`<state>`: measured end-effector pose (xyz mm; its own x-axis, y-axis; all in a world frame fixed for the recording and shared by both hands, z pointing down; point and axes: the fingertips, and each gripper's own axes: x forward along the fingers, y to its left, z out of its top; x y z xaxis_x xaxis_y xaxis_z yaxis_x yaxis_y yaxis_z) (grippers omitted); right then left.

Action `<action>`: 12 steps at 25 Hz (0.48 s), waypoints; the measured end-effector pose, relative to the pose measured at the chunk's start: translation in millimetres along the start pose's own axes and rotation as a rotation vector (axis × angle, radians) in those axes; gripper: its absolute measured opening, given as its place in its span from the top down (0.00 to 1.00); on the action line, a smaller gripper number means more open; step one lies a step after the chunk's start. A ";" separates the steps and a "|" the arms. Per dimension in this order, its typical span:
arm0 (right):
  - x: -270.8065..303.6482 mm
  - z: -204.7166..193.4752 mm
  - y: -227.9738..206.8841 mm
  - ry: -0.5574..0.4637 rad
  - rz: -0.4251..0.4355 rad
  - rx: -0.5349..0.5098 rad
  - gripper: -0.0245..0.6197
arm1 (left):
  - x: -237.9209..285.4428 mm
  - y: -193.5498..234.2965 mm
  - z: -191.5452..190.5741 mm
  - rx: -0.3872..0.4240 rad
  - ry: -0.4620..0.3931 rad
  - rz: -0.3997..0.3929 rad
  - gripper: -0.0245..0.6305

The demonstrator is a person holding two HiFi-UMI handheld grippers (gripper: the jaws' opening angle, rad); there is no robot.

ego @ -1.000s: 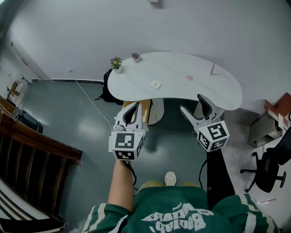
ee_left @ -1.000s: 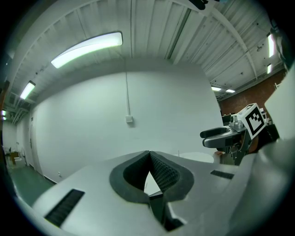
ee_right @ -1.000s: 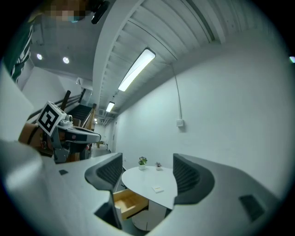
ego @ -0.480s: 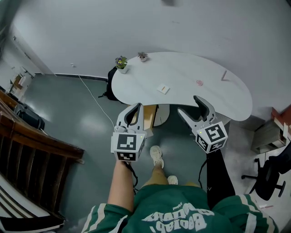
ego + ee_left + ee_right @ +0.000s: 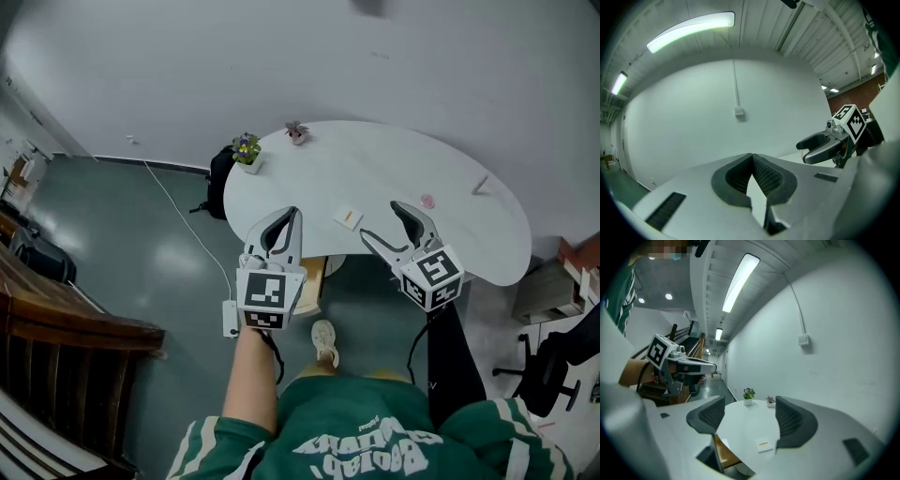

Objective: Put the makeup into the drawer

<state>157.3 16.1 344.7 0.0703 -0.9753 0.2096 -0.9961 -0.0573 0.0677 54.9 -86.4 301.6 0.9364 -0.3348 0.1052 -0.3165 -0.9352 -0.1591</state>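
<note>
1. There are two tools, one in each of the person's hands. Both are held up over the near edge of the one big white curved surface [image 5: 375,164].
2. The left tool [image 5: 292,215] [image 5: 751,157] is closed tight. Its two dark pads touch at the tips, and nothing is between them.
3. The right tool [image 5: 377,217] [image 5: 750,420] is wide. Its jaws have just been opening a bit more, and nothing is between them.
4. One small flat white box with an orange line [image 5: 348,217] [image 5: 763,445] lies on the surface. In the head view it is between the two tools. No tool touches it.
5. One small round pink thing [image 5: 427,202] lies on the surface, to the right of the right tool. One small white stick [image 5: 481,185] lies near the right end. They are too small to tell which of them is makeup.
6. Two little plants in pots stand near each other at the far left end. One is the plant with yellow and purple flowers [image 5: 246,148]. The other is the smaller reddish plant [image 5: 297,131].
7. One brown wooden drawer box [image 5: 310,274] stands under the surface, just beside the left tool. I cannot tell if a drawer is open.
8. One black bag [image 5: 217,178] sits on the grey floor beside the surface.
</note>
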 end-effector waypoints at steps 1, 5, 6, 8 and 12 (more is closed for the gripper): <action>12.7 -3.6 -3.9 0.019 -0.001 0.005 0.42 | 9.5 7.4 -3.7 -0.005 0.003 -0.005 0.97; 57.4 -35.4 -14.7 0.140 0.012 0.029 0.41 | 41.1 25.3 -25.5 -0.017 0.027 -0.037 0.97; 67.2 -45.6 -16.4 0.178 0.015 0.021 0.41 | 48.4 28.7 -31.1 -0.025 0.033 -0.048 0.97; 84.9 -65.2 -18.9 0.247 0.022 0.013 0.41 | 61.8 35.0 -40.8 -0.043 0.040 -0.070 0.97; 115.9 -106.1 -20.6 0.391 0.056 -0.006 0.41 | 83.2 44.2 -58.7 -0.064 0.053 -0.093 0.97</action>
<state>191.7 -73.1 471.1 0.0320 -0.8220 0.5686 -0.9987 -0.0037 0.0507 109.9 -162.4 360.9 0.9533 -0.2505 0.1689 -0.2395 -0.9673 -0.0830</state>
